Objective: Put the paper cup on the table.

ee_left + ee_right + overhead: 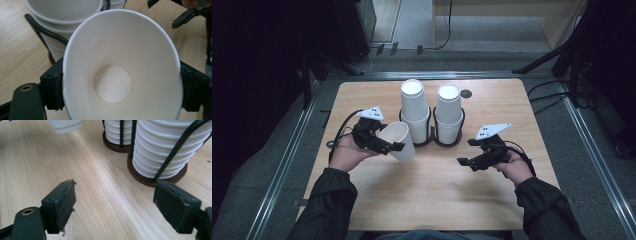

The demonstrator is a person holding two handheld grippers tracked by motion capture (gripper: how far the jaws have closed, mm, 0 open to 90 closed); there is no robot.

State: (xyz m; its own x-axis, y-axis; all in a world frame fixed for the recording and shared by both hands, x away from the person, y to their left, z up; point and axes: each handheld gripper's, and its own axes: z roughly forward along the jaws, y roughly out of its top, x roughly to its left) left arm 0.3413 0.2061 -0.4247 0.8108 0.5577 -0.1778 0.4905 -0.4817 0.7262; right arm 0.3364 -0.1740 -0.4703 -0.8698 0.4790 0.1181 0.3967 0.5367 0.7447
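Looking into the left gripper view, the paper cup (120,75) shows its open mouth, clamped between the left gripper (121,87) pads mid-frame; the right gripper (115,205) gapes empty over the table (100,195).

High view above table (432,200); tong cameras close, level, sharing cup stacks (160,147).

Left gripper (395,146) is clamped on its load, right gripper (463,161) gapes empty, both forearms low.
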